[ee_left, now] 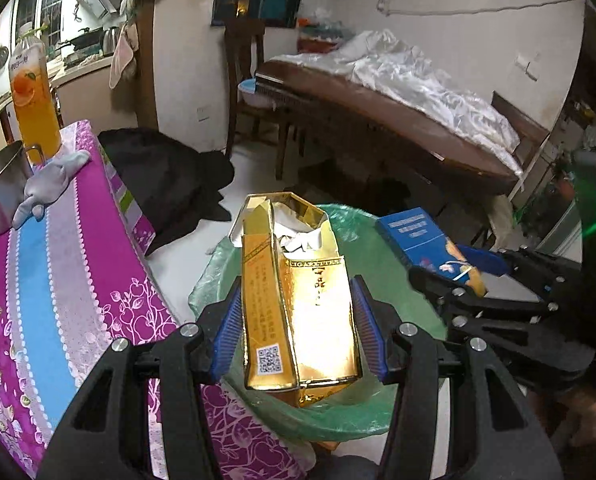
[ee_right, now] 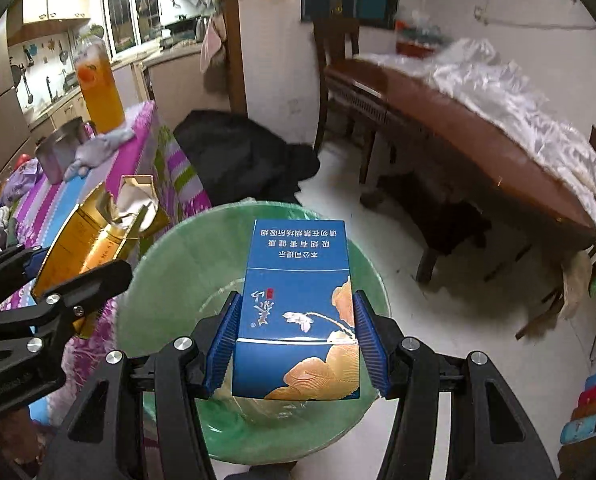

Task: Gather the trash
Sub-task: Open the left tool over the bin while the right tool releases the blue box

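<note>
My left gripper point(ee_left: 298, 320) is shut on an opened gold cigarette pack point(ee_left: 298, 312) and holds it above the near rim of a bin lined with a green bag point(ee_left: 378, 408). My right gripper point(ee_right: 295, 336) is shut on a blue cigarette pack point(ee_right: 298, 312) and holds it over the open bin point(ee_right: 169, 280). The blue pack point(ee_left: 422, 246) and right gripper point(ee_left: 478, 284) show at the right in the left wrist view. The gold pack point(ee_right: 85, 240) and left gripper point(ee_right: 57, 280) show at the left in the right wrist view.
A table with a purple and blue striped cloth point(ee_left: 57, 260) stands left of the bin, bearing an orange drink bottle point(ee_left: 33, 100), a steel mug point(ee_left: 1, 192) and a grey cloth point(ee_left: 49, 184). A dark bundle point(ee_left: 169, 184) lies on the floor behind. A wooden table with white sheeting point(ee_left: 398, 120) stands at the right.
</note>
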Motion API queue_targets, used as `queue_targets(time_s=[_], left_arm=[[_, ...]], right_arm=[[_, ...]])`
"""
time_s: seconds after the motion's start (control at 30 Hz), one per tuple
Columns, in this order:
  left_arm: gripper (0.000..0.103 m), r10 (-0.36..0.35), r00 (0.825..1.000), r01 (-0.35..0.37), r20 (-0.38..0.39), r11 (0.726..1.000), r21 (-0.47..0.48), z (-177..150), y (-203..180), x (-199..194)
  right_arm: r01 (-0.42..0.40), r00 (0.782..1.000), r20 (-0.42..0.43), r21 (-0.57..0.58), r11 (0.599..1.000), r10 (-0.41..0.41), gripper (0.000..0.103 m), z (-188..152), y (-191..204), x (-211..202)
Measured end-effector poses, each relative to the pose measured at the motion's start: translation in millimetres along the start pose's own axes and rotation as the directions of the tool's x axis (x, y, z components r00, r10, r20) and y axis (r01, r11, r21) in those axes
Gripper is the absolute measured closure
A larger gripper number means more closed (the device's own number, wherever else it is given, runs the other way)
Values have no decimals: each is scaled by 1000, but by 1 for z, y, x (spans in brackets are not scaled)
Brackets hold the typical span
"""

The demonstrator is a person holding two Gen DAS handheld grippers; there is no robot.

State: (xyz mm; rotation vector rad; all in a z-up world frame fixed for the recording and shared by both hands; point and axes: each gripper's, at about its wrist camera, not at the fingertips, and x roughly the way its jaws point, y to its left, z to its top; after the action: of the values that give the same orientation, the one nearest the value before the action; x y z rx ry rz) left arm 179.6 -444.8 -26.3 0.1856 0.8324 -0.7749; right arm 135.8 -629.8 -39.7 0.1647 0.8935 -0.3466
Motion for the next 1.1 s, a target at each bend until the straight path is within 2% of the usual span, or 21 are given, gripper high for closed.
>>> queue_targets(time_s=[0.23, 0.97, 1.03, 1.1], left_arm=[[53, 26, 999, -27, -35, 999, -18, 2, 9, 10], [52, 35, 998, -35, -54, 999, 0, 2, 5, 16], [45, 39, 998, -39, -55, 999, 6, 1, 4, 16], [30, 41, 998, -41, -55, 999, 7, 1, 4, 16]], right_arm=[[9, 1000, -20, 2, 1000, -9, 47, -8, -2, -6], [1, 1000, -20, 0, 1000, -1, 45, -7, 3, -6], [-3, 1000, -9, 6, 1000, 3, 31, -7, 2, -6], [-6, 1000, -2, 12, 1000, 6, 30, -8, 1, -7]])
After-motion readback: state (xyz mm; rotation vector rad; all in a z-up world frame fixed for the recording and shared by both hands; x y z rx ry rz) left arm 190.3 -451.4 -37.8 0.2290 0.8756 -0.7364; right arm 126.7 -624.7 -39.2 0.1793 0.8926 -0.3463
